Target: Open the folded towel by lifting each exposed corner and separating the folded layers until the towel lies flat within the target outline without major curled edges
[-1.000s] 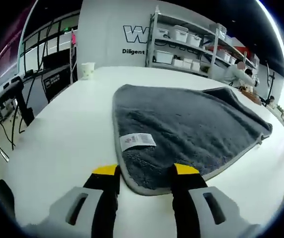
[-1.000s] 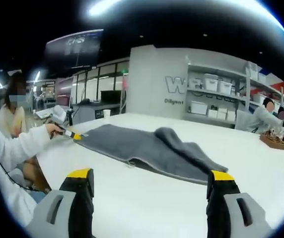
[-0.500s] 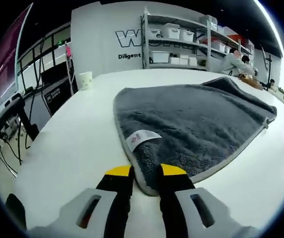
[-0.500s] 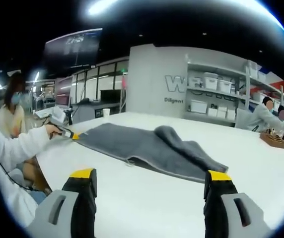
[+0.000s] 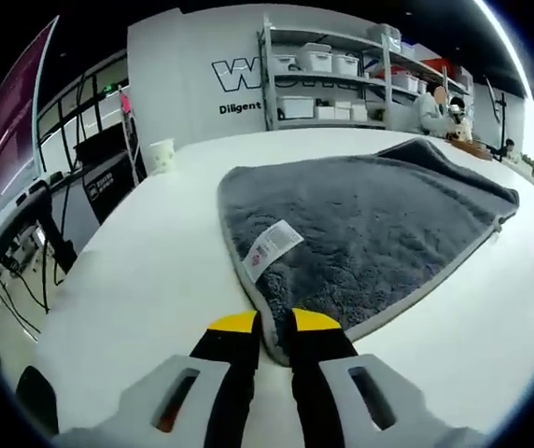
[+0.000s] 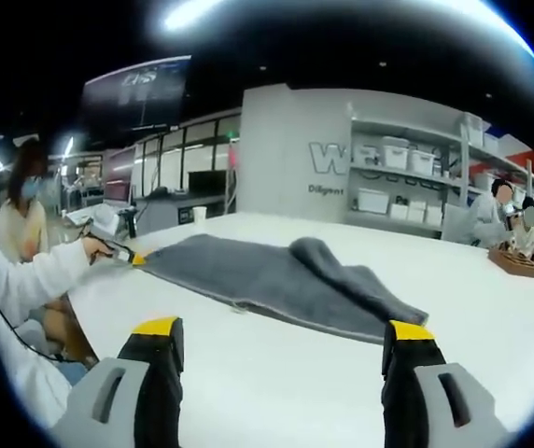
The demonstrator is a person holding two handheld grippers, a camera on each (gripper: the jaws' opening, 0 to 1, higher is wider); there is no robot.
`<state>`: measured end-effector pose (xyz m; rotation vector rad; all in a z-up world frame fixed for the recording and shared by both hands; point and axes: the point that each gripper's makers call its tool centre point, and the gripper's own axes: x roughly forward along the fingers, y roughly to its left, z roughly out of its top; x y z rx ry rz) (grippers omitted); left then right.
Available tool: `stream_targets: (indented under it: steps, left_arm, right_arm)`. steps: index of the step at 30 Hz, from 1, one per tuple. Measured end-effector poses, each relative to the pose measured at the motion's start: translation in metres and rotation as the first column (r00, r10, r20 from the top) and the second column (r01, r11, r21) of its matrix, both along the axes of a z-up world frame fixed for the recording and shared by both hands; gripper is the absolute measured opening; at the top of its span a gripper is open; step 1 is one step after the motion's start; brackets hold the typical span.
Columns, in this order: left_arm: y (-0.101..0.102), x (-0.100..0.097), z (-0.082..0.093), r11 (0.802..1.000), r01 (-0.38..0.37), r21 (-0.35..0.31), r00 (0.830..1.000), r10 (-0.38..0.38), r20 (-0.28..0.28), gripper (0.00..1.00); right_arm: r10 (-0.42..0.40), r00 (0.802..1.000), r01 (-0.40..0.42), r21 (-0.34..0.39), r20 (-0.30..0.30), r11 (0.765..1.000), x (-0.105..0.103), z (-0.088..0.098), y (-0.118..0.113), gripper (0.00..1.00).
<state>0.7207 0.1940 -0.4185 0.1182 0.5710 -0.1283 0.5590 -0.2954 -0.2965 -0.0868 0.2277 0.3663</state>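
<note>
Left claw (image 5: 274,323) seemingly pinching towel (image 5: 370,224) corner.

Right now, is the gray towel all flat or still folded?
Still partly folded. One side of the towel lies flat on the table, but a doubled-over hump rises along its far side.

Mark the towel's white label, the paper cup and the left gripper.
white label (image 5: 272,248): left gripper view, middle of the tag.
paper cup (image 5: 162,156): left gripper view, its side wall.
left gripper (image 5: 274,329): left gripper view, between its fingertips.
</note>
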Motion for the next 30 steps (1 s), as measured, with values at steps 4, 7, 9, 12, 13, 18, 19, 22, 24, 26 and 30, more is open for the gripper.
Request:
stream_targets:
  steps: [4, 7, 9, 12, 13, 18, 19, 22, 24, 26, 30]
  left_arm:
    - [0.003, -0.002, 0.0, 1.0, -0.001, -0.002, 1.0, 0.001, 0.002, 0.12]
    - [0.005, -0.006, 0.001, 1.0, -0.005, -0.004, 1.0, 0.005, 0.005, 0.12]
    - [0.007, -0.009, 0.001, 1.0, -0.008, -0.003, 1.0, 0.008, 0.009, 0.12]
    - [0.012, -0.011, 0.001, 1.0, -0.012, -0.003, 1.0, 0.013, 0.011, 0.12]
    - [0.014, -0.012, 0.001, 1.0, -0.014, -0.004, 1.0, 0.014, 0.011, 0.12]
    - [0.023, -0.017, 0.001, 1.0, -0.026, 0.003, 1.0, 0.026, 0.008, 0.12]
    - [0.024, -0.018, 0.001, 1.0, -0.028, 0.003, 1.0, 0.028, 0.008, 0.12]
    - [0.028, -0.022, 0.001, 0.999, -0.033, 0.006, 0.999, 0.033, 0.007, 0.12]
    - [0.03, -0.024, 0.001, 0.999, -0.035, 0.008, 0.999, 0.035, 0.006, 0.12]
    - [0.034, -0.026, 0.0, 0.999, -0.042, -0.005, 0.999, 0.042, 0.004, 0.12]
    - [0.04, -0.03, 0.0, 0.999, -0.053, -0.007, 0.999, 0.053, 0.002, 0.12]
  right_arm:
    - [0.0, 1.0, 0.0, 0.001, -0.004, 1.0, 0.0, -0.001, 0.0, 0.87]
    - [-0.001, 1.0, 0.001, -0.002, -0.007, 1.0, 0.0, -0.001, 0.0, 0.87]
    - [0.002, 1.0, -0.002, -0.002, -0.008, 1.0, 0.0, -0.002, 0.001, 0.87]
    - [0.003, 1.0, -0.003, -0.003, -0.009, 1.0, 0.0, -0.002, 0.001, 0.87]
    - [0.004, 1.0, -0.004, -0.004, -0.01, 1.0, 0.0, -0.002, 0.002, 0.87]
    - [0.005, 1.0, -0.005, -0.003, -0.014, 1.0, 0.0, -0.003, 0.002, 0.87]
    - [0.004, 1.0, -0.004, -0.003, -0.014, 1.0, 0.0, -0.003, 0.002, 0.87]
    - [0.004, 1.0, -0.004, -0.001, -0.014, 1.0, 0.0, -0.003, 0.002, 0.87]
    - [0.004, 1.0, -0.004, -0.002, -0.015, 1.0, -0.001, -0.004, 0.003, 0.87]
    - [0.004, 1.0, -0.004, -0.005, -0.016, 1.0, -0.001, -0.004, 0.003, 0.87]
    - [0.006, 1.0, -0.006, -0.005, -0.017, 1.0, -0.002, -0.004, 0.004, 0.87]
